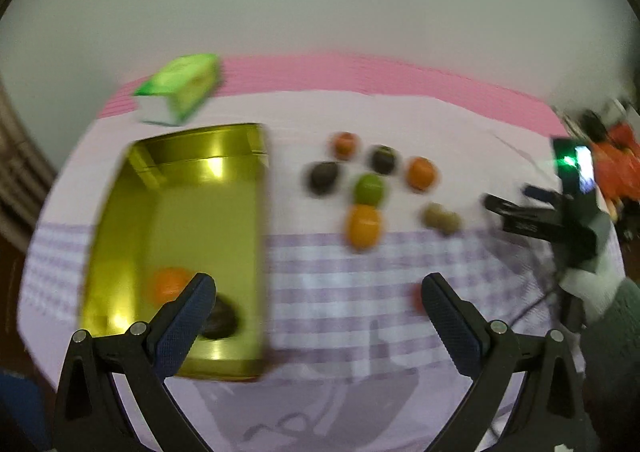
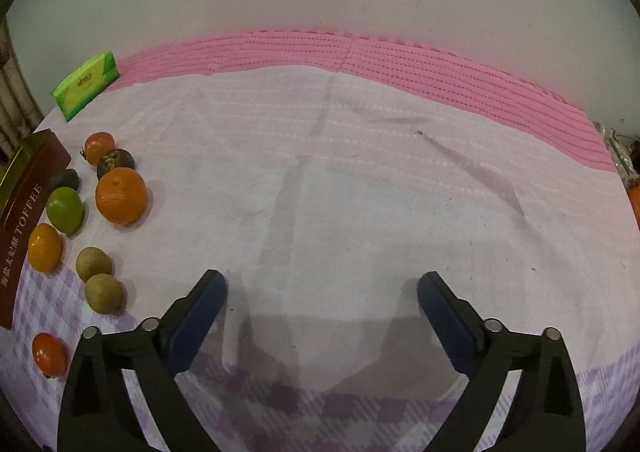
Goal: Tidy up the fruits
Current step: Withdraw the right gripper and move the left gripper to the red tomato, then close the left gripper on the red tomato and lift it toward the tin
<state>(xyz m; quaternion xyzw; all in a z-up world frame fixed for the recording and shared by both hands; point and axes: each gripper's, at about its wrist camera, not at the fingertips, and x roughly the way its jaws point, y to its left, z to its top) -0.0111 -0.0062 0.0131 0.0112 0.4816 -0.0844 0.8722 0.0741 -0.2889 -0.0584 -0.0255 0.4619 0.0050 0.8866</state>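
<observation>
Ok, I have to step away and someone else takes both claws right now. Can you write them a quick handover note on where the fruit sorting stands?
Left claw: open, empty, hanging over the near end of the gold tin.
Right claw: open, empty, over bare tablecloth, off to the right of the fruit.
Done: an orange fruit and a dark fruit lie in the tin.
Left: the loose fruit beside the tin, including the big orange, the lime, two brown fruits and a small red one nearest you.
The green packet sits at the far corner.
</observation>
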